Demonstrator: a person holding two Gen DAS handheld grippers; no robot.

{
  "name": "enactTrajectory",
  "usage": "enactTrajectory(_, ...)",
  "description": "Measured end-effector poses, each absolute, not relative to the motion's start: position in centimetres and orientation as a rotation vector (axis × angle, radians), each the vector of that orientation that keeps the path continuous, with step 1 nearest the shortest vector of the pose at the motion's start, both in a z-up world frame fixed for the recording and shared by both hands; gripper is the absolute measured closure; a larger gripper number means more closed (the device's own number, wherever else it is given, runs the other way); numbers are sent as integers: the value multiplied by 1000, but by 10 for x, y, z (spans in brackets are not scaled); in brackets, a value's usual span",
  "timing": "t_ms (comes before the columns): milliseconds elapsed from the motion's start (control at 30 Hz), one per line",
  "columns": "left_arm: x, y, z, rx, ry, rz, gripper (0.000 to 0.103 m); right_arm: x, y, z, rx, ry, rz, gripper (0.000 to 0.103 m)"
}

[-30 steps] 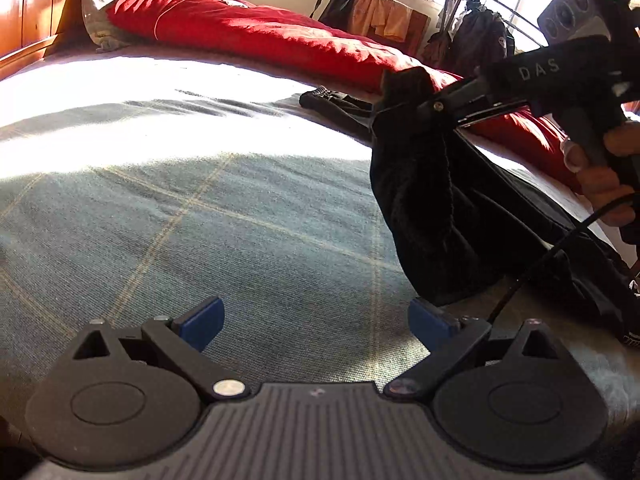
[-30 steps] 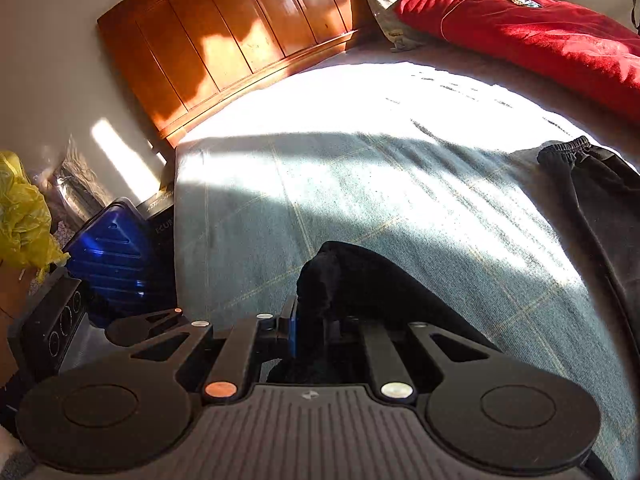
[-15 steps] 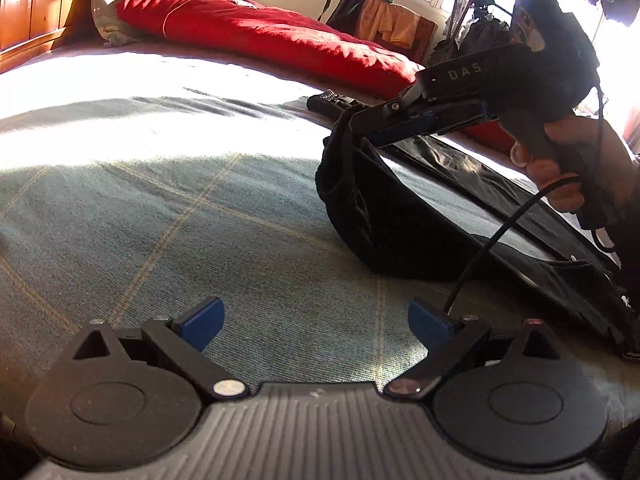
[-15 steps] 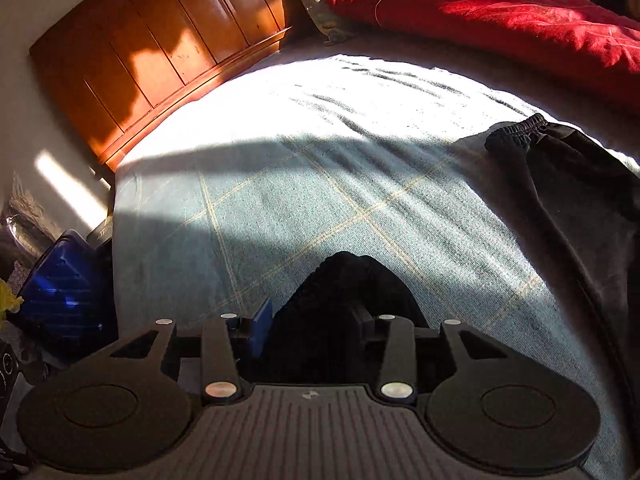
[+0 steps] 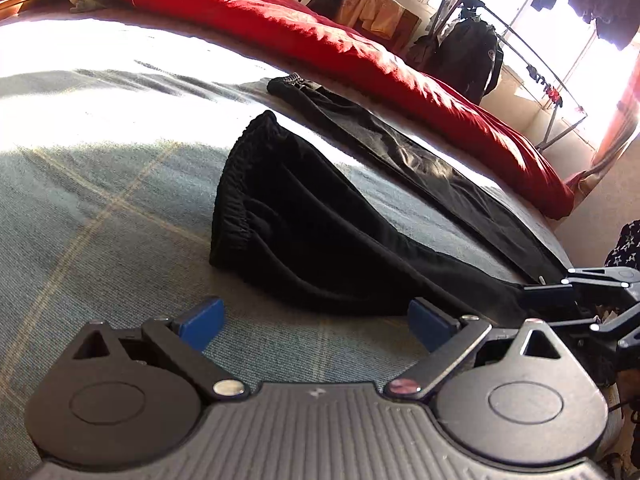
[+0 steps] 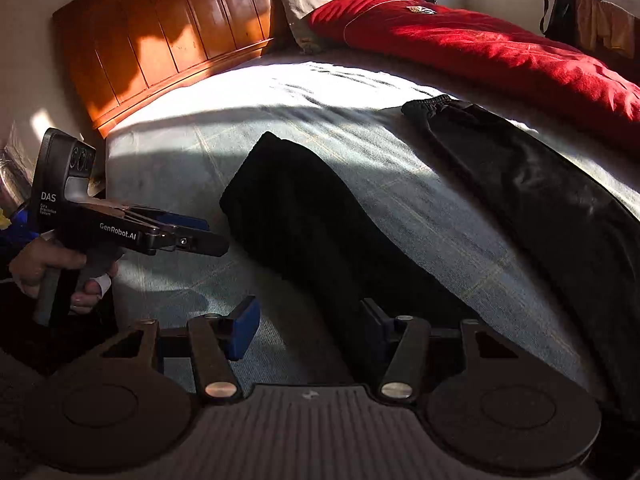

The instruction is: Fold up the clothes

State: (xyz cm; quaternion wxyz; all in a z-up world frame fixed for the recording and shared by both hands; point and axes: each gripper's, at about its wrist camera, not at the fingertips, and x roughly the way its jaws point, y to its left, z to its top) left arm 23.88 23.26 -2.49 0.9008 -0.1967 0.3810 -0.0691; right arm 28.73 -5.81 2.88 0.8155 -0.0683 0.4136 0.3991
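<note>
From the left wrist camera we see our left gripper (image 5: 316,322) spread wide with nothing between its blue pads, hovering low over the grey-green bed cover (image 5: 100,208). Just ahead lies a pair of black trousers (image 5: 304,224) in a V: one leg is folded toward us, its gathered cuff raised in a hump, and the other runs flat toward the red duvet (image 5: 360,56) along the far side. At the right edge the right gripper (image 5: 568,300) sits by the trousers' near end; we cannot tell its state from here. A clothes rack (image 5: 540,60) stands by the bright window.

From the right wrist camera our right gripper (image 6: 308,330) is open, and the black trousers (image 6: 312,216) lie on the bed cover (image 6: 400,168) under and beyond its right pad, ungripped. On the left, a hand (image 6: 48,268) holds the left gripper (image 6: 208,236). The wooden headboard (image 6: 168,40) and a pillow (image 6: 308,4) lie beyond.
</note>
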Motion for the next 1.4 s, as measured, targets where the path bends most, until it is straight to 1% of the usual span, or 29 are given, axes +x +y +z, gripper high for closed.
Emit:
enactTrajectory(167, 247, 215, -21, -388, 798, -161, 5, 261, -93, 0, -80, 952, 754, 43)
enactTrajectory(333, 251, 193, -14, -348, 810, -188, 5, 242, -137, -13, 9, 1008, 663, 43)
enactTrajectory(467, 259, 171, -8, -313, 812, -220, 5, 226, -162, -21, 9, 1033, 620, 43)
enactTrajectory(567, 262, 156, -5, -291, 814, -236, 5, 226, -174, -18, 9, 988, 577, 43)
enactTrajectory(800, 253, 136, 0, -245, 821, -237, 5, 262, -192, -7, -32, 867, 519, 44)
enactTrajectory(1033, 244, 144, 0, -245, 833, -191, 5, 311, -205, -2, -37, 801, 466, 43)
enactTrajectory(1133, 243, 148, -2, -252, 835, -180, 5, 329, -204, -1, -29, 805, 415, 43)
enactTrajectory(1267, 241, 156, -5, -263, 843, -156, 5, 316, -189, 15, -24, 758, 513, 43)
enactTrajectory(1400, 240, 170, -7, -270, 840, -122, 5, 288, -145, 28, -136, 692, 677, 45)
